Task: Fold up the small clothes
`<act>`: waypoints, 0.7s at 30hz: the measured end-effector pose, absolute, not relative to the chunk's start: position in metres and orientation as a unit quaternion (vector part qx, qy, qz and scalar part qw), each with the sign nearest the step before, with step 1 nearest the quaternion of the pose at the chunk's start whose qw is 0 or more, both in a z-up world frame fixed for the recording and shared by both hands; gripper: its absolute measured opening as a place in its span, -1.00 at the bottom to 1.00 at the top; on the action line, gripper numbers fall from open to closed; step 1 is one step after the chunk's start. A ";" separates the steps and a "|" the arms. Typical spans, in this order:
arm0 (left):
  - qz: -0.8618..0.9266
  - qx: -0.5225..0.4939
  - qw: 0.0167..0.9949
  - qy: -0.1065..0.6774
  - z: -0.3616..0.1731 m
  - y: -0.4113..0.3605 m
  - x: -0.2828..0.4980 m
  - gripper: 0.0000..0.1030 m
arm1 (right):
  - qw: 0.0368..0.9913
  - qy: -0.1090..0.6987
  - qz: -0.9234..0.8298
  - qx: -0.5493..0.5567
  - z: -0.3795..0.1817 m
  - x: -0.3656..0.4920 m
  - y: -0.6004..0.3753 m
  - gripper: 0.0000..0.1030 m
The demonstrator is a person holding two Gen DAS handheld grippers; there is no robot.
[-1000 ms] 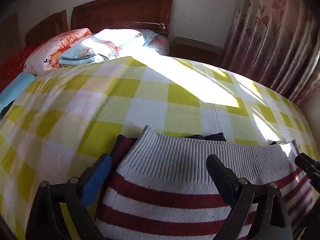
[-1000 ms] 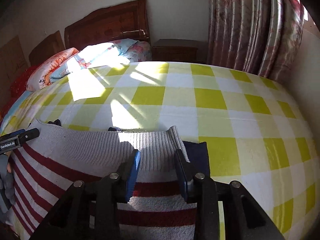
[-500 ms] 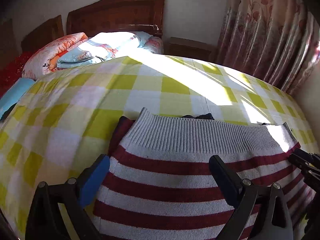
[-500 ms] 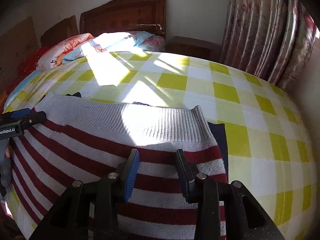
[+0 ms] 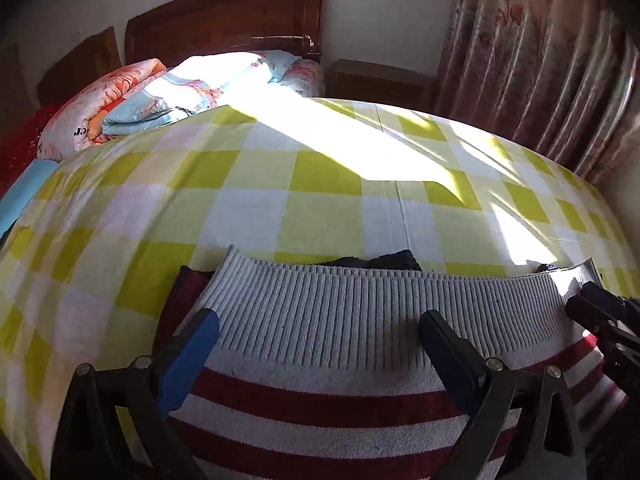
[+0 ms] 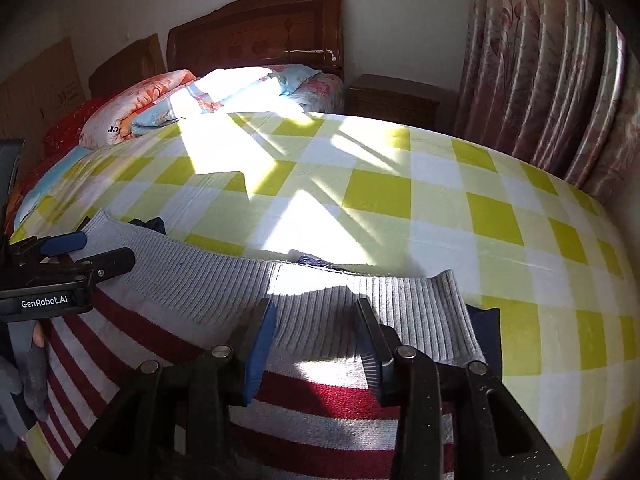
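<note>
- The striped sweater (image 5: 328, 412) lies flat on the checked bedspread (image 5: 320, 208), at its near side, with its grey ribbed hem (image 5: 360, 308) turned away from the cameras and a dark garment (image 5: 384, 260) peeking out from under that hem.
- The left gripper (image 5: 320, 344) hovers over the hem with its jaws spread wide, one blue pad out past the sweater's left edge, nothing pinched between them.
- The right gripper (image 6: 316, 340) sits over the hem near the sweater's right corner; its jaws stand partly open and have just been opening, the knit lying under and between them but not squeezed.
- Judging by this, the step in hand is the release after laying a fold down; the garment looks partly folded, not finished.
- The next move likely calls for fresh grips at the two sides or the hem corners, taken evenly, so the next fold lands square and does not drag the dark garment along.
- Against the frame half a second earlier, both views show fewer red stripes beyond the fingertips, which now reach up to the hem, so both grippers have crept forward over the sweater.
- Beyond lie folded quilts (image 6: 168, 104), a wooden headboard (image 6: 256, 28) and flowered curtains (image 6: 540, 72).
</note>
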State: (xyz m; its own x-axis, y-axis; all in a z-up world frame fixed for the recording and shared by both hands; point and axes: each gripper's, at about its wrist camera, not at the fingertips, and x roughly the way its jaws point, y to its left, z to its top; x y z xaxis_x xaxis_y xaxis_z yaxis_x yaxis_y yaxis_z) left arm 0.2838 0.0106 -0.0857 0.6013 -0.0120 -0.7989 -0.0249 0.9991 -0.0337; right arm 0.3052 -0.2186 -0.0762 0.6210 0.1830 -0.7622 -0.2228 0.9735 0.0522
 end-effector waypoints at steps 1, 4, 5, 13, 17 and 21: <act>0.000 -0.029 0.895 0.446 -0.086 0.014 0.283 1.00 | 0.903 0.418 0.096 -0.014 -0.077 0.304 -0.229 -0.23; 0.006 -0.026 0.897 0.441 -0.085 0.012 0.282 1.00 | 0.909 0.411 0.068 0.027 -0.078 0.298 -0.259 -0.34; 0.008 -0.020 0.898 0.439 -0.085 0.010 0.281 1.00 | 0.909 0.409 0.068 0.035 -0.078 0.296 -0.264 -0.37; 0.002 -0.034 0.911 0.410 -0.077 0.015 0.272 1.00 | 0.911 0.405 0.072 0.025 -0.078 0.292 -0.262 -0.35; -0.004 -0.049 0.918 0.394 -0.073 0.020 0.268 1.00 | 0.911 0.404 0.075 0.031 -0.078 0.292 -0.263 -0.35; -0.006 -0.052 0.919 0.390 -0.072 0.020 0.267 1.00 | 0.911 0.404 0.075 0.030 -0.078 0.291 -0.265 -0.35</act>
State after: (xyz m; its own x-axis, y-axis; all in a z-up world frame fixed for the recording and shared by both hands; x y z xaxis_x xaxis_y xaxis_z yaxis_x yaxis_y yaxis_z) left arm 0.2668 0.0204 -0.0720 0.6951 -0.0522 -0.7170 -0.0294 0.9945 -0.1009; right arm 0.2913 -0.2645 -0.0783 0.6627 0.1617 -0.7313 -0.1133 0.9868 0.1155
